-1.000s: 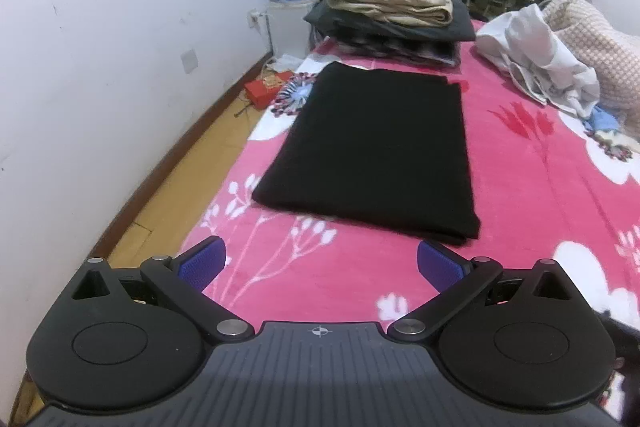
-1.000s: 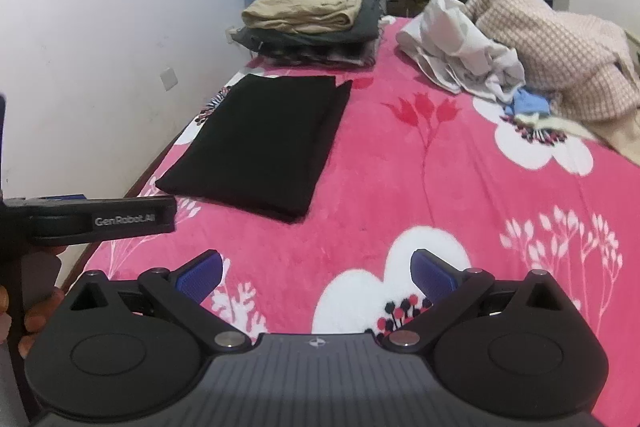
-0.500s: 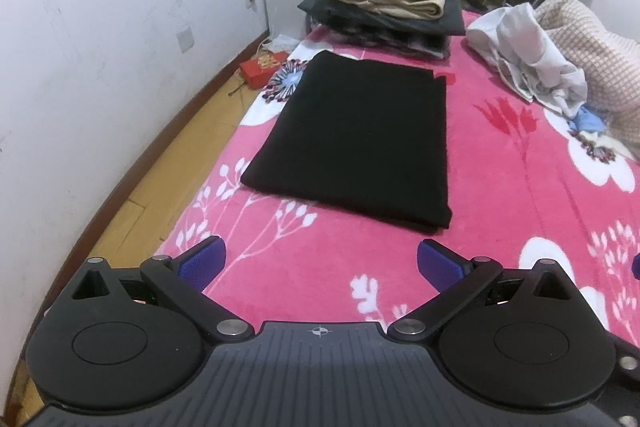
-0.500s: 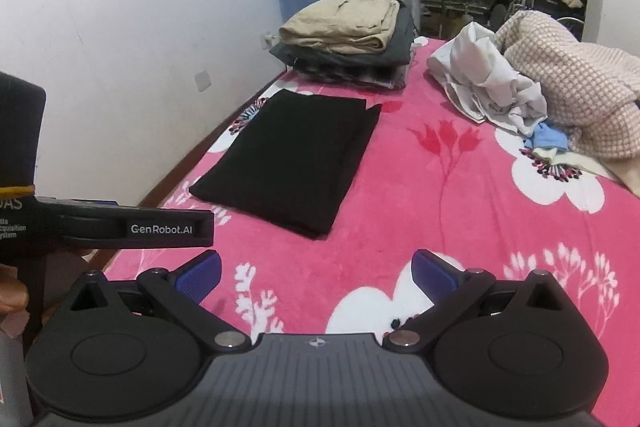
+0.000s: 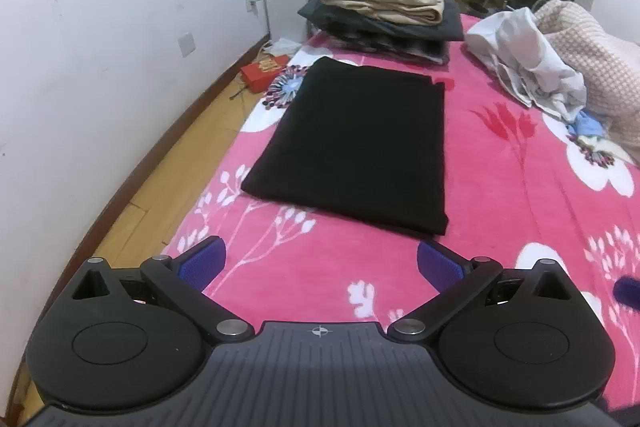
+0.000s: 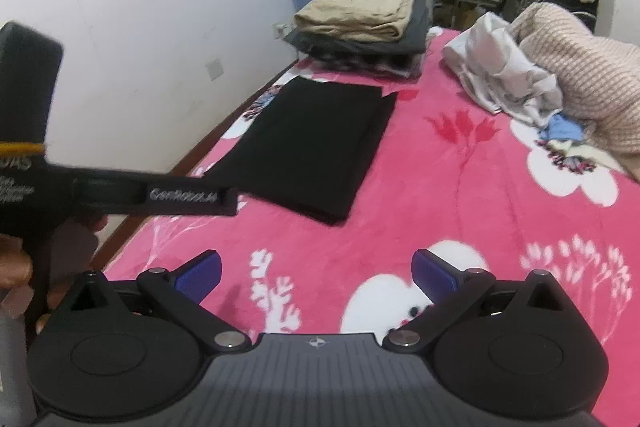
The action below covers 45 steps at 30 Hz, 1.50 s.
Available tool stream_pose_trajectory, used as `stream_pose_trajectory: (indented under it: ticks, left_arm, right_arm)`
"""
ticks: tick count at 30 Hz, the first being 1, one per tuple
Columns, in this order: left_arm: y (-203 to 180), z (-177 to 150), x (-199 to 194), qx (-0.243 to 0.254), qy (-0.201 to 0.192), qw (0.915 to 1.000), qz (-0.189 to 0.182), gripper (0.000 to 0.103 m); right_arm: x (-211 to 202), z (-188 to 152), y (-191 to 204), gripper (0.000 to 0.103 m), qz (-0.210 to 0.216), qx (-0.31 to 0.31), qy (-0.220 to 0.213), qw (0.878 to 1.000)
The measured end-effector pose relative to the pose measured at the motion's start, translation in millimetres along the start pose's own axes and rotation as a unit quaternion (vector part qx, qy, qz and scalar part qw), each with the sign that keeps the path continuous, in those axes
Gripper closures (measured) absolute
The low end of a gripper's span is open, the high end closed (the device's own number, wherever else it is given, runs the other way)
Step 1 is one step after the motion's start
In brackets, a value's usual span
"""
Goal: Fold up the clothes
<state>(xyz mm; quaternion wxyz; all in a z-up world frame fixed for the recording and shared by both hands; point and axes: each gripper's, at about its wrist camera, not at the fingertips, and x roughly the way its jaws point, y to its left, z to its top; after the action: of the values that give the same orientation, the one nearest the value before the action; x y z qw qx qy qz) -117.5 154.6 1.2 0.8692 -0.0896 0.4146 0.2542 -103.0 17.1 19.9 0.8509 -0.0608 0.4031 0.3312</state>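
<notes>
On pink bedspread (image 5: 500,195), folded black garment (image 5: 356,147), stacked clothes (image 5: 384,3) beyond, both tongs spread, left (image 5: 320,263), right (image 6: 316,269).

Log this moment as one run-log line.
left gripper: open, empty | right gripper: open, empty | black garment: folded flat on bed | folded stack: behind it

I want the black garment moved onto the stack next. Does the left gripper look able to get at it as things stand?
Probably yes. The left gripper is open and empty, and the black garment lies flat straight ahead of it, with only bare blanket between. Nothing lies on the garment.
</notes>
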Motion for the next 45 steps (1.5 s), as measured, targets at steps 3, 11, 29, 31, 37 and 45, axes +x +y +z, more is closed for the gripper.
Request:
stream_pose_trajectory:
  ticks: [3, 11, 29, 31, 37, 45]
  left_arm:
    - [2.3, -0.6, -1.2, -0.001, -0.004, 1.0000, 0.007, 0.000]
    - [2.2, 0.2, -0.9, -0.004, -0.003, 0.9999, 0.010, 0.000]
    - [-1.3, 1.2, 2.7, 0.000, -0.007, 0.9999, 0.010, 0.000]
    - [-1.5, 1.0, 3.2, -0.001, -0.006, 0.9999, 0.011, 0.000]
    - [-1.9, 0.0, 3.0, 0.000, -0.008, 0.9999, 0.013, 0.000]
    - [-1.4, -0.7, 3.9, 0.001, -0.007, 0.9999, 0.013, 0.000]
  right_arm:
    - [2.1, -0.7, 4.1, 0.000, 0.007, -0.007, 0.001, 1.000]
    - [3.7, -0.6, 9.5, 0.000, 0.017, -0.013, 0.002, 1.000]
    - [6.3, 0.4, 7.1, 0.000, 0.012, 0.000, 0.004, 1.000]
    - [6.8, 0.7, 6.6, 0.000, 0.012, 0.000, 0.003, 1.000]
    - [7.5, 0.0, 6.8, 0.000, 0.011, 0.001, 0.004, 1.000]
    - [8.9, -0.7, 5.6, 0.000, 0.011, 0.005, 0.004, 1.000]
